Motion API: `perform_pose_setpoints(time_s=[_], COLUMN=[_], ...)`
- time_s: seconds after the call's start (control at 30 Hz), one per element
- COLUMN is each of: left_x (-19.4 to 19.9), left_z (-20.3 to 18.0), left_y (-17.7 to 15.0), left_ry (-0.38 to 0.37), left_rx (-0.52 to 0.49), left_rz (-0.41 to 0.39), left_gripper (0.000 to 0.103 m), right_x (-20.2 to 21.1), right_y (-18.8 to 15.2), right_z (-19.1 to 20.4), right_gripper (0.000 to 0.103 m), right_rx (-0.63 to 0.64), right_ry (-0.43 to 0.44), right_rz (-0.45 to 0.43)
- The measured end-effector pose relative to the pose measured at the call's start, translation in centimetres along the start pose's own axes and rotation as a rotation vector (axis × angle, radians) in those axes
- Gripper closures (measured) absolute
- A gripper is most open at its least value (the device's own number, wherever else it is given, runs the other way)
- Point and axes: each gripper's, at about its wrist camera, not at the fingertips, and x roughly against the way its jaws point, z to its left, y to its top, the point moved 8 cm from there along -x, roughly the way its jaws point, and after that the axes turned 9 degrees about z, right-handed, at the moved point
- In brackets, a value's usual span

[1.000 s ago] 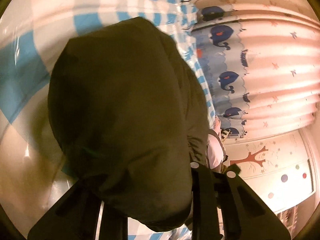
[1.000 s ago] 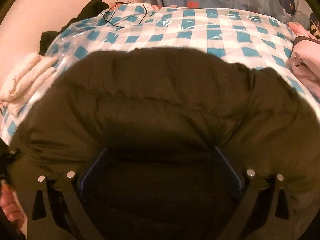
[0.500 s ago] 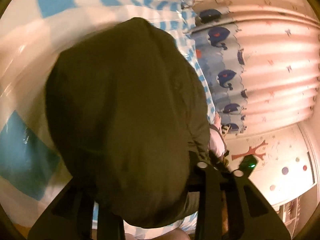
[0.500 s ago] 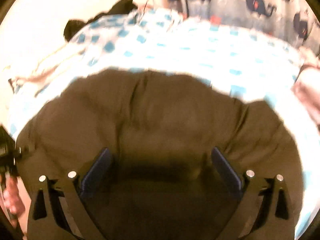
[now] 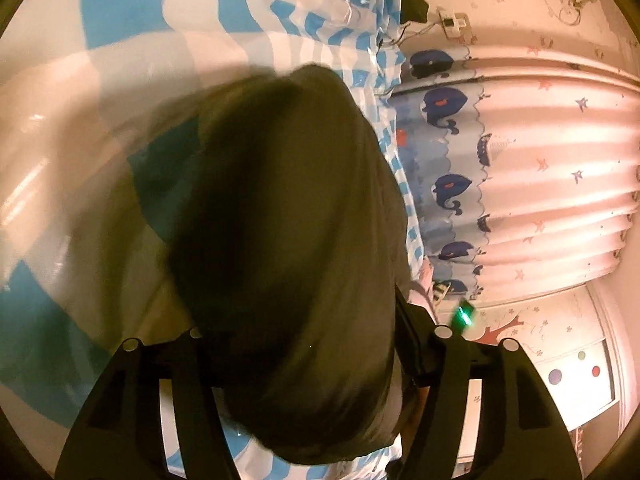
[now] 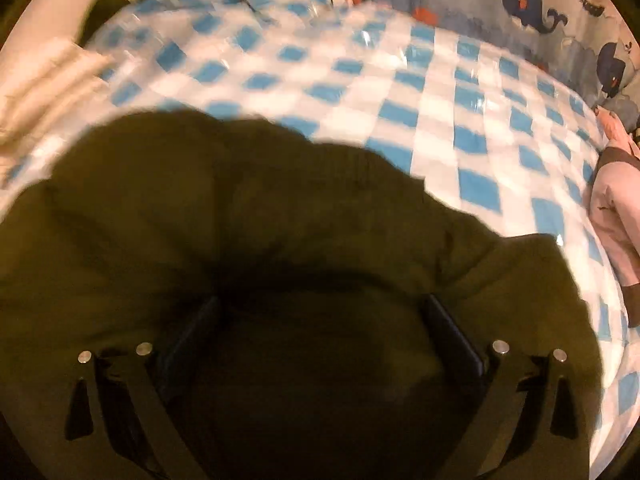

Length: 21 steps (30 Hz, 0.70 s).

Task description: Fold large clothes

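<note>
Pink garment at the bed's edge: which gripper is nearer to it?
Left, as a judgement. The left gripper, with the dark jacket bunched between its fingers, has the pink garment just beyond its right finger. The right gripper sees it across checkered sheet.
</note>
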Motion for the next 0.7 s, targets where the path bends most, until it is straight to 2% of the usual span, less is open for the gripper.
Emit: perform_pose_setpoints(time_s=[0.03, 0.1, 0.17, 0.23, 0.33, 0.43, 0.5, 0.63, 0.7], left_x=[0.4, 0.3, 0.0, -0.2, 0.0, 0.0, -0.4, -1.6, -1.7], left_z=[0.2, 0.4, 0.8, 0.6, -0.3, 0.3, 1.4, 1.2, 1.1], left_y=[0.0, 0.4, 0.4, 0.5, 0.7, 0.9, 0.9, 1.2, 1.2], left_ry=[-0.001, 0.002, 0.012, 0.016, 0.016, 0.027, 0.038, 0.057, 0.057], left_rx=[0.000, 0.001, 0.009, 0.006, -0.006, -0.011, 0.004, -0.013, -0.019], left_rz=[-0.009, -0.012, -0.011, -0.012, -0.013, -0.013, -0.007, -0.005, -0.002], left_gripper=[0.044, 0.044, 0.043, 0.040, 0.039, 0.039, 0.038, 0.037, 0.040], right_x=[1.8, 2.8, 1.7, 0.4, 0.5, 2.6, 2.1, 0.6, 1.5], right_y=[-0.7, -1.8, -3.6, -4.3, -4.2, -4.2, -4.9, -5.0, -4.9], right_z=[0.1, 0.6, 1.4, 1.9, 2.0, 3.7, 4.6, 4.6, 4.9], right_gripper=[0.006, 0.006, 0.006, 0.006, 0.006, 0.006, 0.006, 0.006, 0.006], right_rx=[0.005, 0.019, 0.075, 0.086, 0.073, 0.138, 0.165, 0.160, 0.169], right_ry=[0.010, 0.012, -0.028, -0.032, -0.042, -0.064, -0.074, -0.062, -0.074], right_rz=[-0.038, -0.054, -0.015, -0.002, -0.002, -0.085, -0.072, -0.032, -0.059])
